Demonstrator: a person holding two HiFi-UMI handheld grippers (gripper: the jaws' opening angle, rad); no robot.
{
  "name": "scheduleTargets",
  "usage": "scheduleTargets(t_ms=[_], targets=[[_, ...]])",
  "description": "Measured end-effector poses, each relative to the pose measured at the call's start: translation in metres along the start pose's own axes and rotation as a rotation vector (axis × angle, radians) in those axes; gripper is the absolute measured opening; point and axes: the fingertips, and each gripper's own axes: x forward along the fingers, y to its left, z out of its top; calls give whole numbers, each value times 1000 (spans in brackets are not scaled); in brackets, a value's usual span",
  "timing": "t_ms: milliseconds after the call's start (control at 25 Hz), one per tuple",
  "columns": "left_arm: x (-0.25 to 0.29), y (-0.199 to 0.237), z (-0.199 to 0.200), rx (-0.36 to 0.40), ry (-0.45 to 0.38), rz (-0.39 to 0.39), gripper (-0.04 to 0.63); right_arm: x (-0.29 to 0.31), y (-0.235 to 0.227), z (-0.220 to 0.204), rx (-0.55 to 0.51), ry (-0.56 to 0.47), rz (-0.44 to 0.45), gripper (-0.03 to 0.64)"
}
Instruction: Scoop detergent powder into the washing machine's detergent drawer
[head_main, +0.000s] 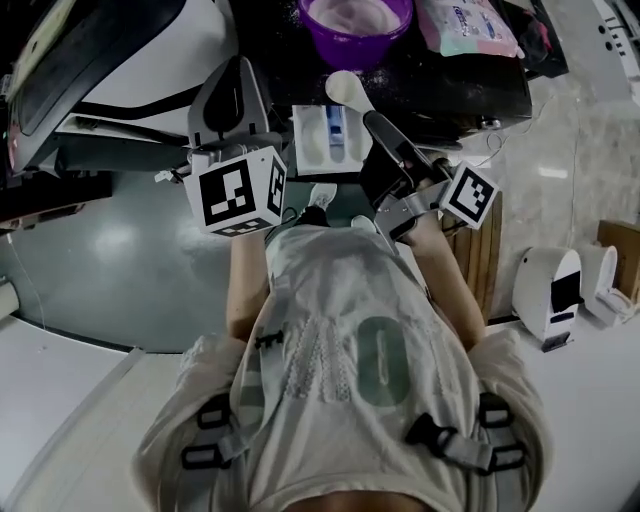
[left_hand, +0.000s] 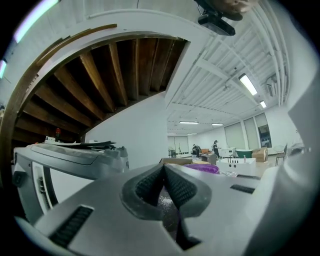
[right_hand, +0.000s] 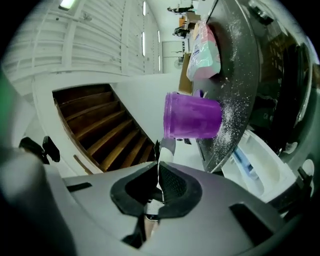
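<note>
"Well, the right tool (right_hand: 158, 176)?"
"Clamped on the thin white scoop (right_hand: 165, 146), near the purple tub (right_hand: 192, 119). The open drawer (right_hand: 260, 167) juts out under the powder-dusted table (right_hand: 242, 65) edge."
"And the left tool (left_hand: 164, 174)?"
"Pressed together, empty. Only the head view shows both flanking the drawer."

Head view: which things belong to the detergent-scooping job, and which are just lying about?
Job: purple bowl of powder; white scoop, held in the shut right gripper; open detergent drawer.

Lying about: pink packet beside the bowl; white device at lower right.
</note>
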Motion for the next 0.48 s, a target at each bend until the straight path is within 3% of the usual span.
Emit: scheduleTargets(t_ms=[480], targets=[[-31, 18, -17, -2, 23, 84, 21, 10, -58, -39, 24, 180, -89, 9]])
